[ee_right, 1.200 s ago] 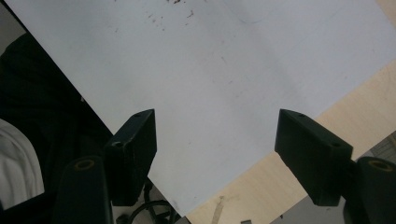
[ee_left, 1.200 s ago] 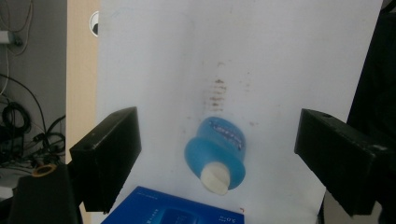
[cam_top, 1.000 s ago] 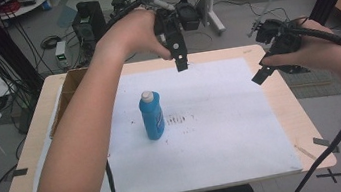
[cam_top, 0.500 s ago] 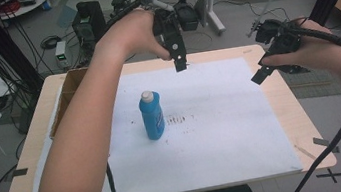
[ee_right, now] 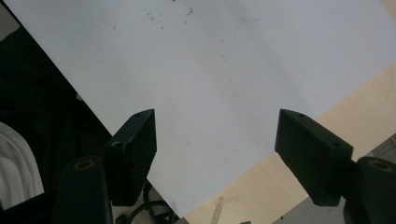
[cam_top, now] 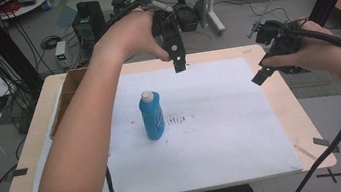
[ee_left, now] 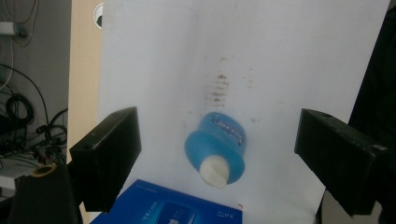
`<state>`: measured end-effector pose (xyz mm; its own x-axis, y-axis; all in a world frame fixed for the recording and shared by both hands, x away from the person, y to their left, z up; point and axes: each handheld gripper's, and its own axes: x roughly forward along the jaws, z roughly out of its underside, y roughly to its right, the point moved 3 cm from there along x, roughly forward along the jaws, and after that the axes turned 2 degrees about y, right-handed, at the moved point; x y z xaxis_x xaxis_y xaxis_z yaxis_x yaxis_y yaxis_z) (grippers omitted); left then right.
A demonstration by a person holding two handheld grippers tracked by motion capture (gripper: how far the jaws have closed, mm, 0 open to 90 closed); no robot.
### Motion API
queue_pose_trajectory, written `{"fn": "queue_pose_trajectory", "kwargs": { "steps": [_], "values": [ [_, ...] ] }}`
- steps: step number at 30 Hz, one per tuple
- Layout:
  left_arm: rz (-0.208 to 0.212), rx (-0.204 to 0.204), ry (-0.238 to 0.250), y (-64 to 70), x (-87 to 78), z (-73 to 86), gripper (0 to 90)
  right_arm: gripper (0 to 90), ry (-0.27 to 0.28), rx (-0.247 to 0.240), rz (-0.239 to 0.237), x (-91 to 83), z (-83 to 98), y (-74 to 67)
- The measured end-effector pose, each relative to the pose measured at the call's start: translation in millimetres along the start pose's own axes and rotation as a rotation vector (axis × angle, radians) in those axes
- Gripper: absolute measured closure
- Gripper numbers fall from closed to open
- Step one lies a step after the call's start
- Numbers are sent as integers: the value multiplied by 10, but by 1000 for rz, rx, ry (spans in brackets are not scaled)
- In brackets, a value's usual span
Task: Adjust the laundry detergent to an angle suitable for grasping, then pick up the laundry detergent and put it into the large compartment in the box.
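A blue bottle (cam_top: 152, 114) with a white cap stands upright on the white sheet (cam_top: 225, 139), left of centre. My left gripper (cam_top: 180, 65) hangs open above the sheet's far edge, behind and right of the bottle. In the left gripper view the bottle (ee_left: 215, 149) shows from above, cap toward the camera, well below the open left gripper (ee_left: 219, 137). My right gripper (cam_top: 262, 77) hovers open over the sheet's right edge. The right gripper view has the right gripper (ee_right: 215, 135) with nothing between its jaws, above sheet (ee_right: 205, 60) and bare wood (ee_right: 345, 98).
A brown smudge (cam_top: 178, 120) marks the sheet beside the bottle. A cardboard box (cam_top: 68, 92) sits at the table's left far corner. A blue printed box (ee_left: 168, 210) lies at the bottom of the left gripper view. The wooden table (cam_top: 308, 122) has tape marks near its corners.
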<state>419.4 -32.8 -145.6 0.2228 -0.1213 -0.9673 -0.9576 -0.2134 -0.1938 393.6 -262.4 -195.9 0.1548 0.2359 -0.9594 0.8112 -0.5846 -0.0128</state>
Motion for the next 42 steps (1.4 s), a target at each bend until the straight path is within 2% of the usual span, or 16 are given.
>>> {"fn": "queue_pose_trajectory", "kwargs": {
  "steps": [13, 22, 42],
  "values": [
    [-8, 3, -2, -17, -5, -4, 153, 294, -1, 15, -1, -11, 31, 27],
    [-9, 0, -3, -3, 4, -4, 154, 293, 4, 6, -6, 24, 44, 33],
    [-13, -53, -10, 15, -65, 118, 154, 290, -4, 11, -9, 45, 41, -4]
  ]
}}
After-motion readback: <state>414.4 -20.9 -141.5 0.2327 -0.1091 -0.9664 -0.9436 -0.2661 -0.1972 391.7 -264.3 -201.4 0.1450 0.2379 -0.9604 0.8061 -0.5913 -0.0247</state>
